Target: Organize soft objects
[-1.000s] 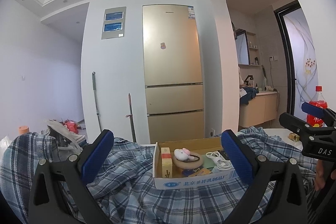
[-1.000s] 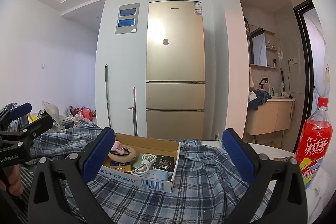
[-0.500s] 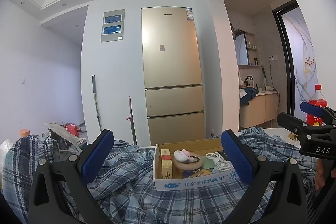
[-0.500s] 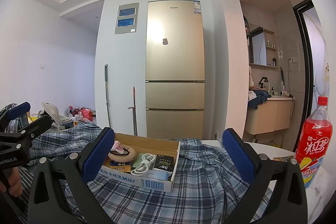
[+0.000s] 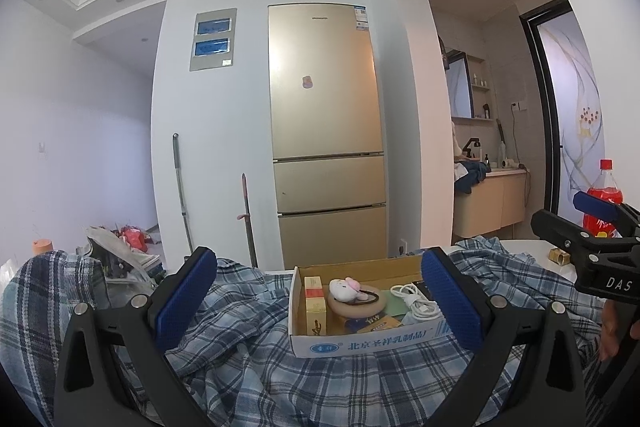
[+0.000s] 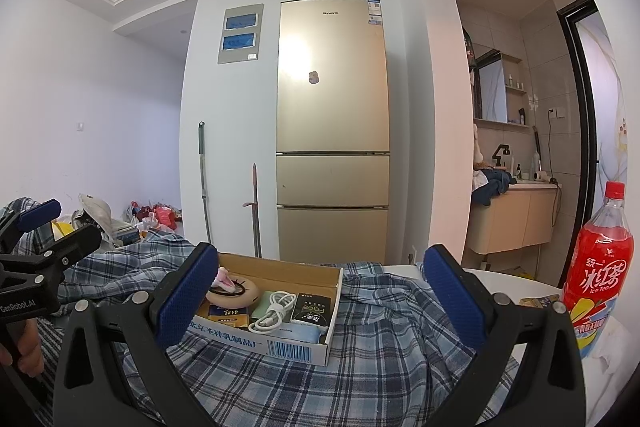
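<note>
The blue plaid shirt (image 5: 320,379) lies rumpled and spread across the table in front of me, and a shallow cardboard box (image 5: 360,341) sits on top of it, roughly at its middle. Inside the box I can see a small white plush toy (image 5: 344,287) resting on a round beige pad (image 5: 356,305), a yellow carton (image 5: 315,301) standing by the left wall, and a coiled white cable (image 6: 272,315) next to a dark packet (image 6: 311,307). My left gripper (image 5: 320,301) hangs low over the near part of the shirt with its blue pads (image 5: 186,297) spread wide apart, gripping nothing; the box shows between them. My right gripper (image 6: 320,301) sits likewise, pads wide and empty, above the cloth with the box toward its left finger. Each tool appears at the edge of the other's view, a hand (image 6: 24,347) around the left one's handle. A red iced-tea bottle (image 6: 600,267) stands on the white table (image 6: 520,277) to the right, clear of the shirt. Behind the table are a gold fridge (image 5: 328,131), two long handles (image 5: 182,195) leaning on the wall, and a heap of clutter (image 5: 120,247) on the floor to the left.
</note>
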Demonstrator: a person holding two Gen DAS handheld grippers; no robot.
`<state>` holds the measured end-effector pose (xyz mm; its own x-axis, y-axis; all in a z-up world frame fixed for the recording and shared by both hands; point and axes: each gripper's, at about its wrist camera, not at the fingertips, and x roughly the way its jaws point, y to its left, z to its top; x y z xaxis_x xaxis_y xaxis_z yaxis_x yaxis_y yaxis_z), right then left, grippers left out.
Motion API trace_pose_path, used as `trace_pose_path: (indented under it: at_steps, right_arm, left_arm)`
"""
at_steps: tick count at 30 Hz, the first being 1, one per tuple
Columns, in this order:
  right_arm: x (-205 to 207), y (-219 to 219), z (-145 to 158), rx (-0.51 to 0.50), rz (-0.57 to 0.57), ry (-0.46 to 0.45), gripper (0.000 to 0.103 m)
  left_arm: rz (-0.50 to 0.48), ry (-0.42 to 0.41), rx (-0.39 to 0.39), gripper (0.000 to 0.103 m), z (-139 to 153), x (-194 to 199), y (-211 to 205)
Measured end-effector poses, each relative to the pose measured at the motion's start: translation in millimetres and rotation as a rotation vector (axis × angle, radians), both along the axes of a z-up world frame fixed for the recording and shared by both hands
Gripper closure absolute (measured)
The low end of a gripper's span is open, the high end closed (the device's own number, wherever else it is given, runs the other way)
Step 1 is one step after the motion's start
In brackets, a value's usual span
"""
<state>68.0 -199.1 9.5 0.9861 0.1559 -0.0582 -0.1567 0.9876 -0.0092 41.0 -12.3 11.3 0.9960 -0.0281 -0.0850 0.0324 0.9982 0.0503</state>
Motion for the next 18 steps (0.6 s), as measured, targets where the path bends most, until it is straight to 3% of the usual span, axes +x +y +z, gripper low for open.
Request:
trace_pose_path:
  at_steps: [18]
  right_arm:
    - [1.4,-1.3,-0.1,0.007,-0.004,0.007,0.001]
  left_arm:
    - [0.016,-0.011,0.005,0.0,1.8,-3.4,-1.0]
